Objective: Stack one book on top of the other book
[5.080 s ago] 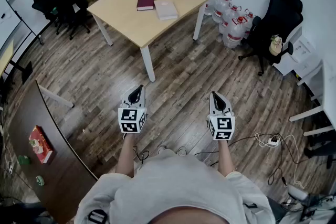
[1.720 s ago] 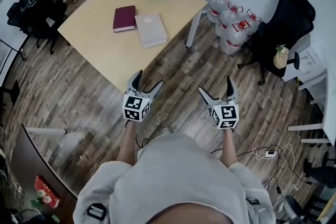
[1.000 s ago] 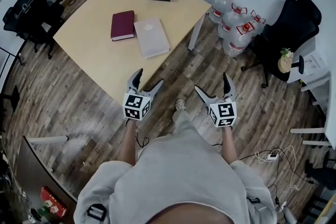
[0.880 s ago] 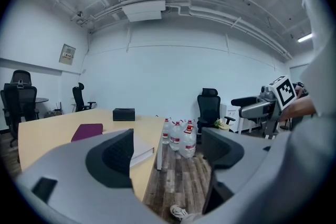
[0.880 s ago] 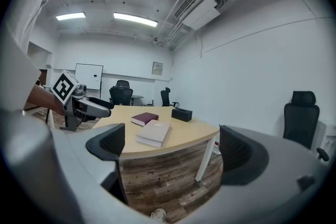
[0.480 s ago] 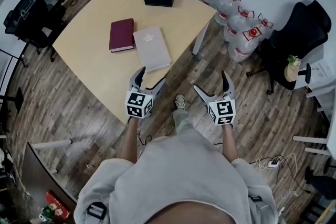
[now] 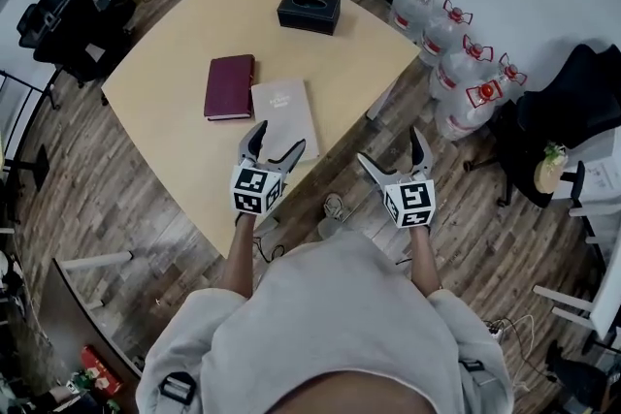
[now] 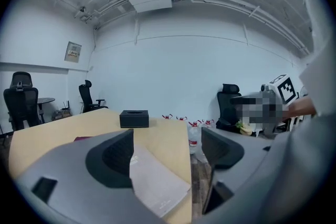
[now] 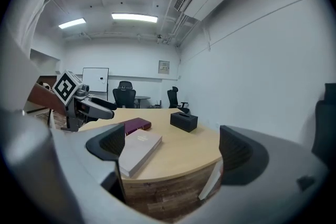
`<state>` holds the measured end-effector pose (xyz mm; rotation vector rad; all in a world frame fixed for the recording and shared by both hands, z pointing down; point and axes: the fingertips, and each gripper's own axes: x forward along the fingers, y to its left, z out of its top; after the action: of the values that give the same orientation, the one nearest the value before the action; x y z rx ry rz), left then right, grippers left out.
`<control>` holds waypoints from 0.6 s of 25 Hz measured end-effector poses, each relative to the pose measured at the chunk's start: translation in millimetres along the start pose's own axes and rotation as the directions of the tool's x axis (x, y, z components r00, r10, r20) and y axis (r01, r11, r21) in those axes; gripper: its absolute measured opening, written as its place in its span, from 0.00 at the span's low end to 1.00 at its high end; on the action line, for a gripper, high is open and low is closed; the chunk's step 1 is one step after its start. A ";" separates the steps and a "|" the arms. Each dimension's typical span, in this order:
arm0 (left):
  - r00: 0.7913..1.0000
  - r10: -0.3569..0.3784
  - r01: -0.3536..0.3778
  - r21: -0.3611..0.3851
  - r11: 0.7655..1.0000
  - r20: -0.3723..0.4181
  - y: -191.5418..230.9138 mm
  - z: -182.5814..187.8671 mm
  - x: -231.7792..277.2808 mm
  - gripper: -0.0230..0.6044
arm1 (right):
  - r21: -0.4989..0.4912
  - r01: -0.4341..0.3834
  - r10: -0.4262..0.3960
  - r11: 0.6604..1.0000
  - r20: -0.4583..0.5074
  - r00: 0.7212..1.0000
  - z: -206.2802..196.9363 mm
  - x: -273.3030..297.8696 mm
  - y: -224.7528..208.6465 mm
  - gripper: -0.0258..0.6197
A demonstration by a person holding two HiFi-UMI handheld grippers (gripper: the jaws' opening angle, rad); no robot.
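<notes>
Approach step, nothing grasped yet. Left gripper (image 7: 278, 139) jaws spread, empty, near pale beige hardcover book (image 7: 284, 107). Right gripper (image 7: 390, 150) spread, empty, off light wooden table (image 7: 175, 44). Maroon hardcover book (image 7: 230, 87) lies just beside the pale one. Next probably: clamp one book, lift it onto the other.

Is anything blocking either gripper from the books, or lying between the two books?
Nothing visible does. The left gripper, open, hangs by the near end of the pale book; the maroon book lies right beside it. The black tissue box sits farther back, off the path.
</notes>
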<state>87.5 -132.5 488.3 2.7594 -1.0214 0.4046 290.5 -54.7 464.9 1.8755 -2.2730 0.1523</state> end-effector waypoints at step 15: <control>0.988 0.148 -0.149 -0.020 0.989 -0.048 54.6 13.4 49.0 0.67 | 0.034 -0.137 0.138 0.990 -0.010 0.990 3.8 96.8 -33.3 0.91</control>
<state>89.9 -206.7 494.4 2.6489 -1.2158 0.4721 305.3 -155.0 480.2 1.7279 -2.4061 0.2220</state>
